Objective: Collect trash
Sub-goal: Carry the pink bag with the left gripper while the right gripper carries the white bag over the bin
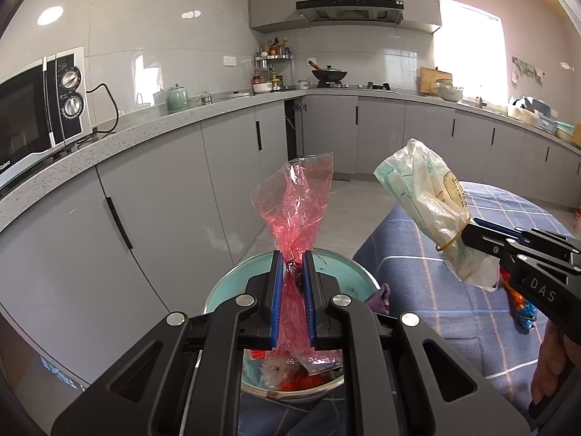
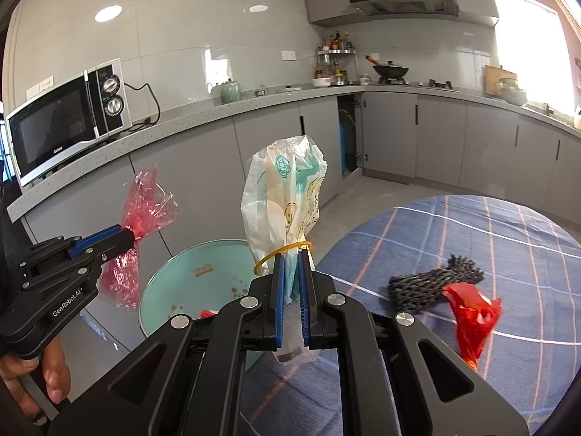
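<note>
Grippers (image 1: 292,265) (image 2: 293,267) grip one wrapper (image 1: 296,210) (image 2: 279,200) each.

A round table under a blue checked tablecloth (image 2: 490,239) carries a grey mesh scrap (image 2: 432,285) at about 3 o'clock, with a red wrapper (image 2: 472,321) touching it at 4 o'clock (partly overlapping). A mint bowl (image 2: 189,283) sits at the cloth's 9 o'clock edge.
</note>
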